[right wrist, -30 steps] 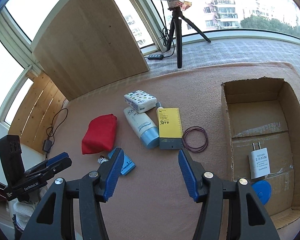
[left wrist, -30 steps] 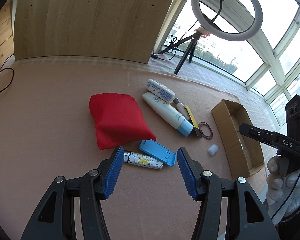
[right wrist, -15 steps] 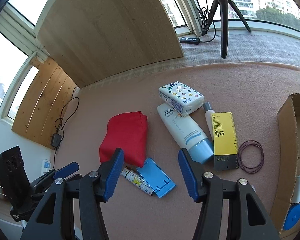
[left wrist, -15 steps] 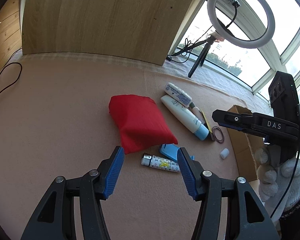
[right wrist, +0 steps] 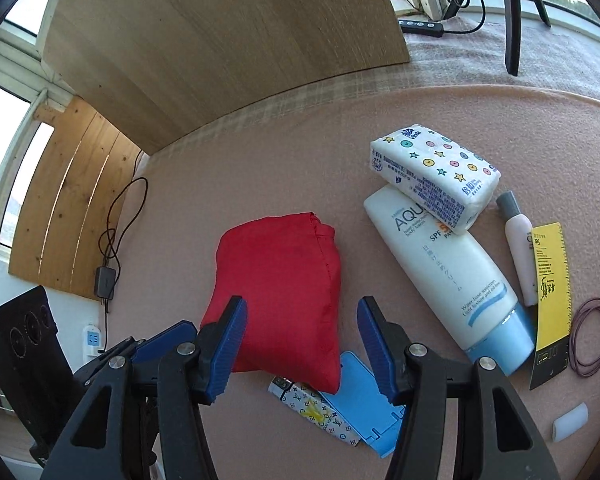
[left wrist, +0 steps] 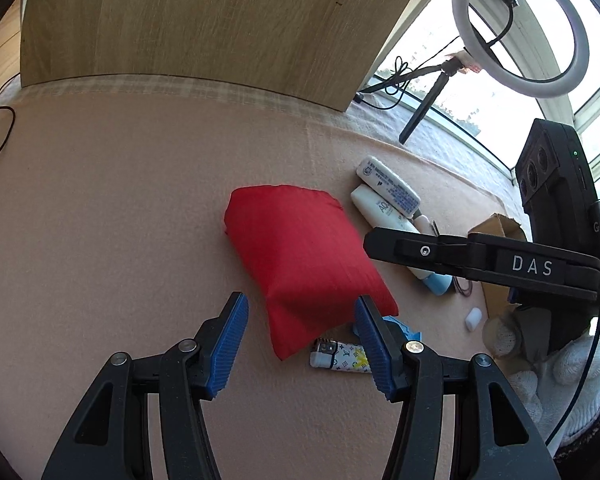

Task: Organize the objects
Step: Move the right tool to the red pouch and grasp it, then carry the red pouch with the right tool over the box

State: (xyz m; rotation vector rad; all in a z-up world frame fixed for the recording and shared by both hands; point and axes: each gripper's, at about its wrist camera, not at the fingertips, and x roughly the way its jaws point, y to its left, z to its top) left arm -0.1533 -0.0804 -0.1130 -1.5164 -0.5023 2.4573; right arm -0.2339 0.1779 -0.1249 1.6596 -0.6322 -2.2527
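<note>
A red fabric pouch (left wrist: 300, 256) (right wrist: 284, 292) lies in the middle of the pink mat. My left gripper (left wrist: 300, 346) is open, its blue pads flanking the pouch's near corner from above. My right gripper (right wrist: 298, 344) is also open and hovers over the pouch's near edge; from the left wrist view its black body (left wrist: 480, 264) reaches in from the right. A patterned lighter (left wrist: 340, 356) (right wrist: 316, 408) and a blue phone stand (right wrist: 364, 404) lie partly tucked beside the pouch. Right of it lie a white sunscreen tube (right wrist: 444, 280), a tissue pack (right wrist: 432, 176), a small bottle (right wrist: 520, 256) and a yellow ruler (right wrist: 552, 292).
A cardboard box (left wrist: 496, 236) sits at the right, mostly hidden behind the right gripper. A hair band (right wrist: 590, 336) and a small white cap (right wrist: 570, 426) lie on the mat. A wooden board (left wrist: 200, 20) stands at the back, a ring light (left wrist: 520, 28) on a tripod by the window. A gloved hand (left wrist: 540, 364) holds the right gripper.
Both grippers moved left and closer toward the red pouch, which now lies between each pair of pads. The right gripper came across in front of the box. Both stayed open.
</note>
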